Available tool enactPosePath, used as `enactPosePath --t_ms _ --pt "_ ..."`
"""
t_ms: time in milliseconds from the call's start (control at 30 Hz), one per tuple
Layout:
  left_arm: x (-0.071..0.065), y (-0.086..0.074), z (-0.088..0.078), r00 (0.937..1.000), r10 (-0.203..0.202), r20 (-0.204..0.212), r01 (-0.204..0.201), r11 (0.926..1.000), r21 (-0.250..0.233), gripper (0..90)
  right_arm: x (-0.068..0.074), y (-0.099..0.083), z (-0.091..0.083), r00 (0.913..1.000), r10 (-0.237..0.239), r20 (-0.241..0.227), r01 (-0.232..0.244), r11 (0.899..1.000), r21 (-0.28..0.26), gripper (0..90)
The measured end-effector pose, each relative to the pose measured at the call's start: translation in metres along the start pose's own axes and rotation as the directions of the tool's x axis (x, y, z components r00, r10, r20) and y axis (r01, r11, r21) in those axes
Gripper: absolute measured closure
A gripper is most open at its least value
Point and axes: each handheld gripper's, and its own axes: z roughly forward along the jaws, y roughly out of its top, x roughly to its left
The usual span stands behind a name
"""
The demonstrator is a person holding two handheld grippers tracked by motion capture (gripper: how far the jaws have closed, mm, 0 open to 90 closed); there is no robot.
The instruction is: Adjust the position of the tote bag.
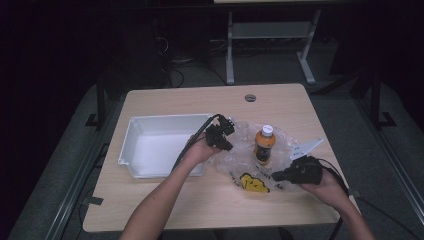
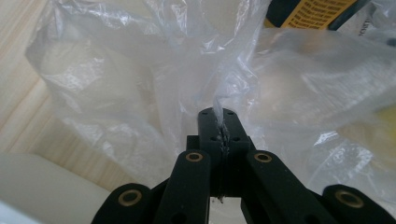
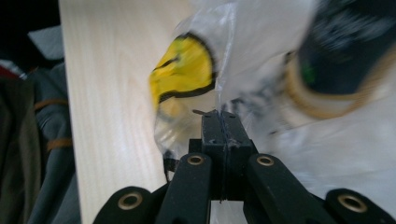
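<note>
A clear plastic bag point(image 1: 240, 155) with a yellow print point(image 1: 252, 183) lies crumpled on the wooden table, and an orange drink bottle point(image 1: 263, 145) with a white cap stands in it. My left gripper point(image 1: 226, 145) is at the bag's left edge, shut on a pinched fold of the film point(image 2: 219, 112). My right gripper point(image 1: 276, 176) is at the bag's near right edge beside the yellow print point(image 3: 184, 70), shut on the bag's film point(image 3: 219, 100). The bottle point(image 3: 345, 60) looms blurred just beyond the right jaws.
A white plastic bin point(image 1: 160, 145) sits on the table left of the bag, right by my left hand. A round grommet point(image 1: 250, 97) is near the far edge. Bare tabletop lies in front of the bag and to the far right.
</note>
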Motion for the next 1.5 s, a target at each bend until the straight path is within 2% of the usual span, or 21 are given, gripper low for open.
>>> enactPosePath --t_ms 33,167,500,533,600,633,667,733,833,867,967,1100,1267,1400,1467,1500 --pt "0.001 0.000 0.000 1.0000 -0.001 -0.006 0.001 1.0000 0.001 89.7 0.004 -0.003 0.007 0.9999 -0.004 -0.013 0.005 1.000 0.024 89.9" --pt "0.003 -0.001 0.000 0.9999 -0.010 -0.011 0.010 0.9999 0.009 89.7 0.009 -0.009 0.016 0.9995 0.002 -0.031 0.000 0.998 0.058 89.9" --pt "0.007 -0.002 0.002 0.9994 -0.029 -0.020 0.029 0.9994 0.017 89.7 0.011 -0.022 0.019 0.9994 0.022 -0.028 -0.020 0.998 0.062 89.9" --pt "0.005 -0.002 0.002 0.9995 -0.025 -0.019 0.025 0.9996 0.011 89.5 0.012 -0.022 0.019 0.9995 0.023 -0.021 -0.021 0.998 0.063 88.8" --pt "0.002 -0.001 0.001 0.9997 -0.012 -0.021 0.012 0.9999 -0.002 89.5 0.013 -0.021 0.017 0.9996 0.026 -0.015 -0.025 0.998 0.056 80.7" --pt "0.002 -0.001 0.001 0.9997 -0.012 -0.021 0.012 0.9999 -0.002 89.5 0.013 -0.021 0.017 0.9996 0.026 -0.015 -0.025 0.998 0.056 80.7" --pt "0.000 0.000 0.000 0.9998 -0.004 -0.019 0.004 1.0000 -0.004 89.5 0.015 -0.018 0.013 0.9996 0.028 0.005 -0.029 0.999 0.043 73.3" --pt "0.000 0.000 -0.001 0.9998 0.000 -0.020 0.000 1.0000 -0.004 89.5 0.015 -0.014 0.007 0.9996 0.026 0.013 -0.027 0.999 0.024 65.3" --pt "0.000 0.000 -0.001 0.9998 -0.004 -0.020 0.004 1.0000 -0.003 89.4 0.016 -0.009 -0.003 0.9994 0.025 0.022 -0.025 1.000 -0.006 61.4" --pt "0.000 0.000 -0.001 0.9998 -0.006 -0.019 0.006 1.0000 -0.003 89.5 0.013 -0.005 -0.014 0.9988 0.021 0.045 -0.019 0.999 -0.029 59.8" --pt "0.001 0.000 -0.003 0.9998 -0.001 -0.021 0.000 1.0000 -0.005 89.4 0.004 0.002 -0.028 0.9961 0.030 0.083 -0.025 0.998 -0.057 56.6" --pt "0.002 -0.001 -0.003 0.9998 -0.003 -0.019 0.003 1.0000 -0.004 89.4 -0.014 0.011 -0.042 0.9817 0.052 0.183 -0.039 0.997 -0.071 55.4" --pt "0.002 0.000 -0.002 0.9998 -0.001 -0.018 0.001 1.0000 -0.009 89.5 -0.039 0.021 -0.048 0.9518 0.082 0.295 -0.068 0.996 -0.060 55.1" --pt "0.002 0.000 -0.001 0.9999 -0.005 -0.015 0.005 0.9999 -0.010 89.5 -0.060 0.021 -0.042 0.9339 0.105 0.342 -0.098 0.995 -0.036 57.0" --pt "0.002 0.000 0.000 0.9999 -0.006 -0.015 0.006 0.9999 -0.013 89.5 -0.064 0.021 -0.040 0.9331 0.102 0.345 -0.099 0.995 -0.025 58.0" --pt "0.002 0.000 0.000 0.9998 -0.014 -0.012 0.014 0.9997 -0.019 89.5 -0.072 0.020 -0.032 0.9341 0.107 0.341 -0.114 0.994 0.000 60.0"
